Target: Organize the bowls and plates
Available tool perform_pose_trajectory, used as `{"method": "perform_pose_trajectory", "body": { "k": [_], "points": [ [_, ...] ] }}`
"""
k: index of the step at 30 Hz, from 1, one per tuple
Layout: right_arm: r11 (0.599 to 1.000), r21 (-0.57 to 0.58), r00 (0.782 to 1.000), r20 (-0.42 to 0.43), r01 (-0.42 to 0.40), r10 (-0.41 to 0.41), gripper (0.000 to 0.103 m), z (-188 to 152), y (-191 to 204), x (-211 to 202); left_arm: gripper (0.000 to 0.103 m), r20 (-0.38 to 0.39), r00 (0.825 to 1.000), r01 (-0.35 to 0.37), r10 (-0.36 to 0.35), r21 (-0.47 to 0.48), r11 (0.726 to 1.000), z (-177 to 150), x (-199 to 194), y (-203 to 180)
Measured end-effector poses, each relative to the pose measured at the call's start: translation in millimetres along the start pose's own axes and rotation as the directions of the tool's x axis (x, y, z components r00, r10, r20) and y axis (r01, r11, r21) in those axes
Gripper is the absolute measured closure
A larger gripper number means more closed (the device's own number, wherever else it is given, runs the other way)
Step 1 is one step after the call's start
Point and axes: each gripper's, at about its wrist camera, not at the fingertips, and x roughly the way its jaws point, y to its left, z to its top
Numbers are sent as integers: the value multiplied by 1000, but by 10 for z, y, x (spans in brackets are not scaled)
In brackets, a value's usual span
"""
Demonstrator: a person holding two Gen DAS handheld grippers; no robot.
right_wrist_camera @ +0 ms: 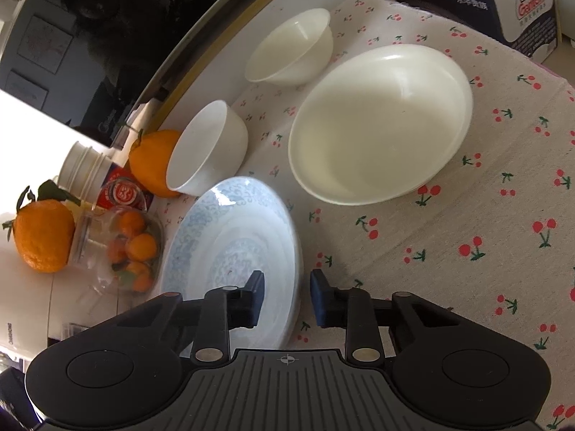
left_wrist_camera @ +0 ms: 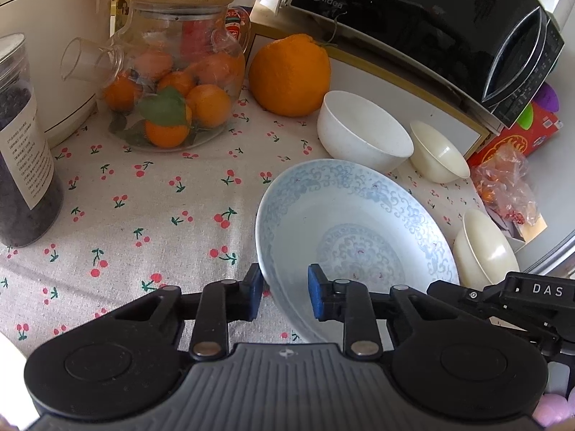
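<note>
A pale blue patterned plate (left_wrist_camera: 359,222) lies on the cherry-print cloth (left_wrist_camera: 143,208). My left gripper (left_wrist_camera: 285,287) is shut on its near-left rim, one blue pad outside and one inside. In the right wrist view my right gripper (right_wrist_camera: 285,294) is shut on the same plate (right_wrist_camera: 230,237) at its right rim. Behind the plate stands a white bowl (left_wrist_camera: 363,133) (right_wrist_camera: 205,151), and beside that a small cream bowl (left_wrist_camera: 438,158) (right_wrist_camera: 291,54). A large cream bowl (right_wrist_camera: 381,122) (left_wrist_camera: 485,248) sits to the plate's right.
A glass teapot full of small oranges (left_wrist_camera: 172,82), a big orange (left_wrist_camera: 289,75) and a dark jar (left_wrist_camera: 21,143) stand to the left. A black microwave (left_wrist_camera: 431,25) runs along the back. A red box (left_wrist_camera: 517,140) and a plastic bag (left_wrist_camera: 506,186) are at right.
</note>
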Motion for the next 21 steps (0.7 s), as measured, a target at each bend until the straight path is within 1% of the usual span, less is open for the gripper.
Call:
{"method": "perform_pose_trajectory", "body": {
  "k": [6,11,17,21],
  "points": [
    [1000,-12,1000,-1,2,-2,81,-3,11,0,81,1,1000,-1,1,7,1000,-8,-19,0],
    [999,-35,1000,-2,10,-10,81,6,45,-26,81,-2,1000,0,0,30,1000,-12,-49,-17],
    [998,-58,1000,17,-14,15,81,37,114,-145,81,14,1000,5,-6,73,997,-11,-140,-73],
    [996,-84,1000,13,-21,22,81,36,158,-209,81,-2,1000,15,-15,54,998,-11,-165,-43]
  ]
}}
